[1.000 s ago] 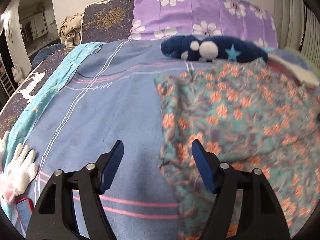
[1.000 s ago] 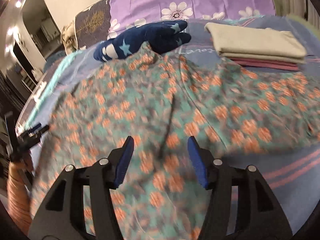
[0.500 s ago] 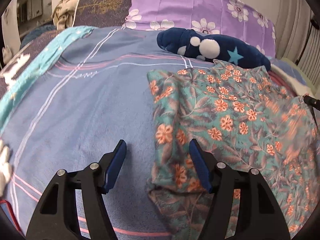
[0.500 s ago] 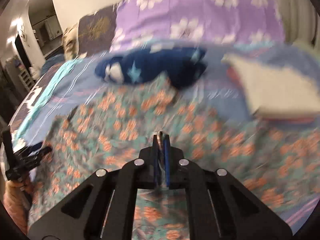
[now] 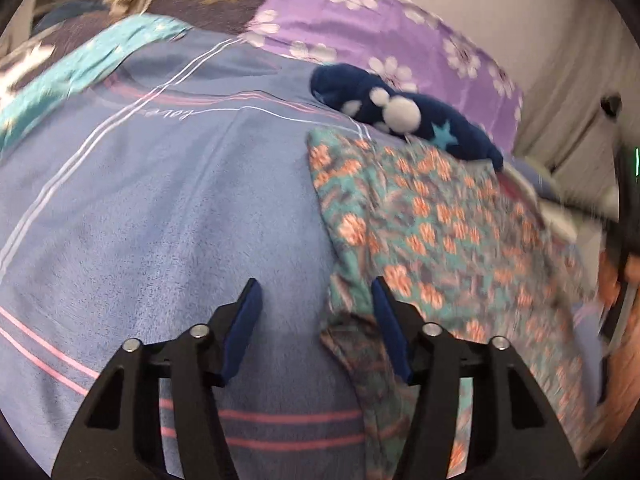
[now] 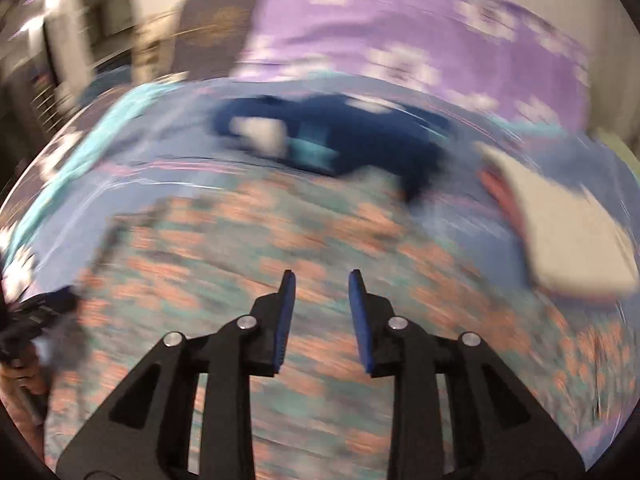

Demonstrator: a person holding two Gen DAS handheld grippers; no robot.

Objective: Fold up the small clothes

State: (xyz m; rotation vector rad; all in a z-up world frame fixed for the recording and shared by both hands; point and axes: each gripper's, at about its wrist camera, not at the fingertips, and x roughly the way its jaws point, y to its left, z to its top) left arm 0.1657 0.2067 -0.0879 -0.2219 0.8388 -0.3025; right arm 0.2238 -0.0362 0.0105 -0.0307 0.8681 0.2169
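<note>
Blue bedding (image 5: 168, 200) with pink and white stripes covers the bed, and a purple flowered pillow (image 5: 384, 40) stands at its head against a pale wall. Spread flat on the bedding lies the floral garment (image 5: 432, 232), teal with orange blossoms; in the left wrist view its long axis runs from the near edge of the bed up toward the pillow, and its far corner reaches just short of a navy plush toy (image 5: 400, 116) with white spots and a light blue star. That toy lies crosswise between garment and pillow, touching or nearly touching the cloth's far edge (the blur makes it hard to say which).

The left gripper (image 5: 316, 308) hangs low over the garment's left border with its jaws wide apart and nothing between them; its right finger is over a turned-up corner of the cloth, its left finger over bare bedding.

The right wrist view is heavily smeared. The right gripper (image 6: 320, 296) is above the middle of the garment (image 6: 280, 248), jaws parted and empty. A folded stack of beige cloth (image 6: 568, 240) sits to the right, beside the garment.
</note>
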